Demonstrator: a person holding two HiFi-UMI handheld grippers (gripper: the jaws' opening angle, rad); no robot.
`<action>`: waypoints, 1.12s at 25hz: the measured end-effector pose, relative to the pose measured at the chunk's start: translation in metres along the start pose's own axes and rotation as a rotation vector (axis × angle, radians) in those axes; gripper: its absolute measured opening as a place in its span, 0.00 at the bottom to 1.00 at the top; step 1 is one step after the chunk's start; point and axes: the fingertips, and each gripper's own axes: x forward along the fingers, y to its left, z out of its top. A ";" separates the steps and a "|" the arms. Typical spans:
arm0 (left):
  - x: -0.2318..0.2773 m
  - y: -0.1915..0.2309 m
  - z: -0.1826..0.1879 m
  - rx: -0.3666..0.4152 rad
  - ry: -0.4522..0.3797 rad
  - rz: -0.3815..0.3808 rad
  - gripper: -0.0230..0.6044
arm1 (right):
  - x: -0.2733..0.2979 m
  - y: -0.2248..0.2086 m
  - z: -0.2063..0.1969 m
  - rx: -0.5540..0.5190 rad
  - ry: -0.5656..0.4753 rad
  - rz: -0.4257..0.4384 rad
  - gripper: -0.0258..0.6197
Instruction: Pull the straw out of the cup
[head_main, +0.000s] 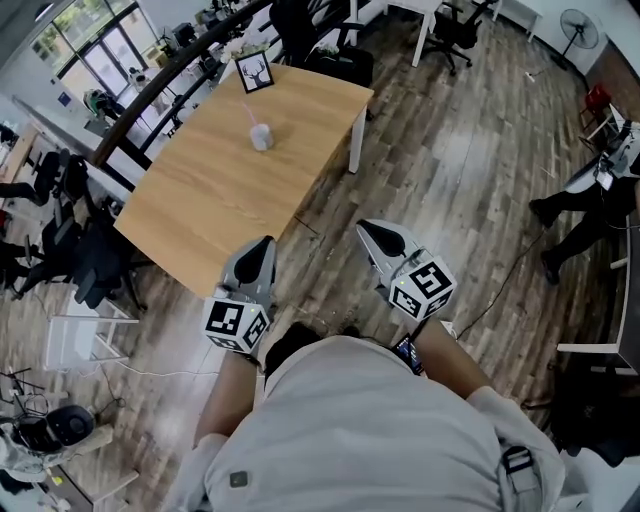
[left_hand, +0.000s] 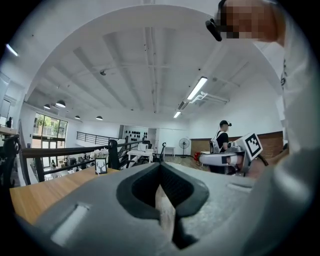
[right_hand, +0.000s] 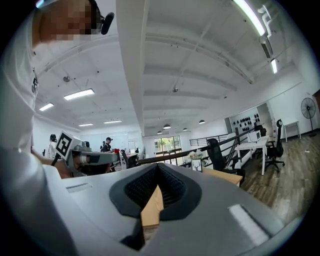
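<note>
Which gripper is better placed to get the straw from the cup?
Probably the left. The left gripper hangs at the table edge, roughly in line with the cup and pink straw; the right gripper is over the floor. Both are shut.

Both claws sit just off the near corner of the light wooden white-legged table (head_main: 210, 200): my left claw (head_main: 265, 243) and right claw (head_main: 365, 228) are over open wood-plank floor (head_main: 450, 170). The tabletop's mostly bare; only a small pale cup (head_main: 261, 137) with a pink straw (head_main: 250, 112) and a framed deer picture (head_main: 254, 73) stand at the far end. Black office chairs (head_main: 95, 265) crowd the left side.
</note>
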 end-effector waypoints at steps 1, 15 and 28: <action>0.003 0.005 0.000 -0.002 0.001 0.007 0.04 | 0.006 -0.003 -0.001 0.003 0.004 0.005 0.05; 0.062 0.125 0.019 -0.008 -0.053 0.037 0.04 | 0.151 -0.033 0.015 -0.031 0.022 0.086 0.05; 0.080 0.228 0.030 -0.013 -0.054 0.034 0.04 | 0.270 -0.029 0.022 -0.019 0.036 0.116 0.05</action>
